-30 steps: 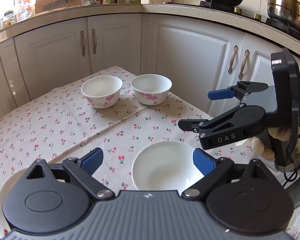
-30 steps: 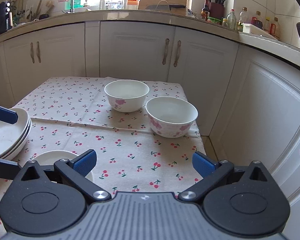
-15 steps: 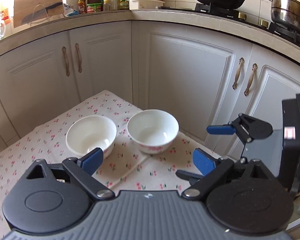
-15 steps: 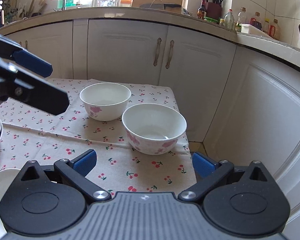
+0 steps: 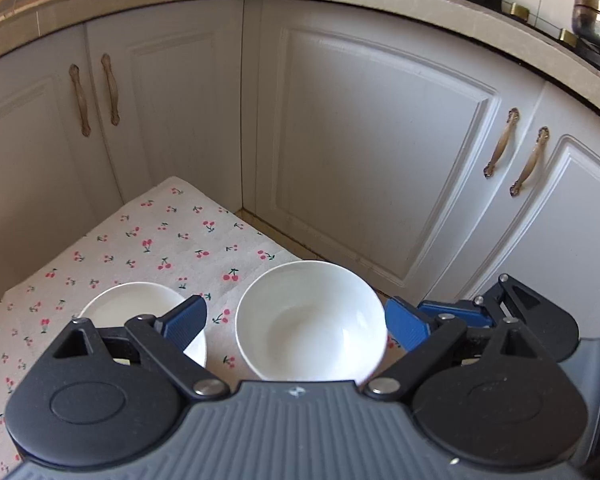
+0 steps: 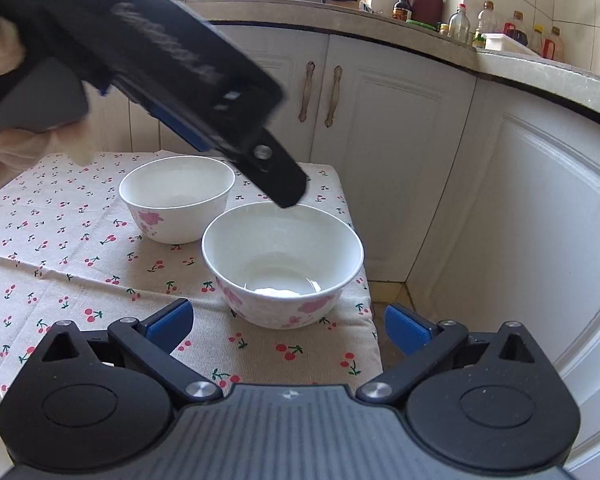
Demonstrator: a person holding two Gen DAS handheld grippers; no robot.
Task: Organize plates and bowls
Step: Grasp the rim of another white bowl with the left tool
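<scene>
Left gripper (image 5: 296, 322) spread wide, blue pads (image 5: 186, 318) flanking a white bowl (image 5: 311, 320) that sits right between them, not yet touched on either side. Second white bowl (image 5: 140, 308) just off the left pad, partly hidden behind that finger. Both resting on the cherry-print tablecloth (image 5: 160, 240), close to the table's far right corner. Straight ahead, white cabinet doors (image 5: 360, 140) with bronze handles (image 5: 500, 142); up at the top right edge, a steel pot (image 5: 596, 12) on the stove. Just past the right pad, the fingers of the other tool poking in low.

Over on the right wrist view: right gripper (image 6: 286, 326) also wide open, holding nothing, blue pads (image 6: 170, 322) well apart. Dead ahead between them, a white bowl with pink flowers (image 6: 282, 264), near the table's right edge, just beyond the fingertips and not in contact. Beyond it and to the left, a matching flowered bowl (image 6: 176, 198), the two standing just beside each other, rims apart. Same cherry cloth (image 6: 60, 248) under both. Sweeping in from the upper left, the left gripper (image 6: 256, 156) as a dark blurred shape, its tip hanging over the far rim of the nearer bowl; touching or not, cannot tell. Gloved hand (image 6: 24, 148) gripping it at the far left. Far back on the counter, bottles (image 6: 460, 22) and a knife block (image 6: 426, 4). At the lower left edge, a sliver of white crockery, too little showing to name.
</scene>
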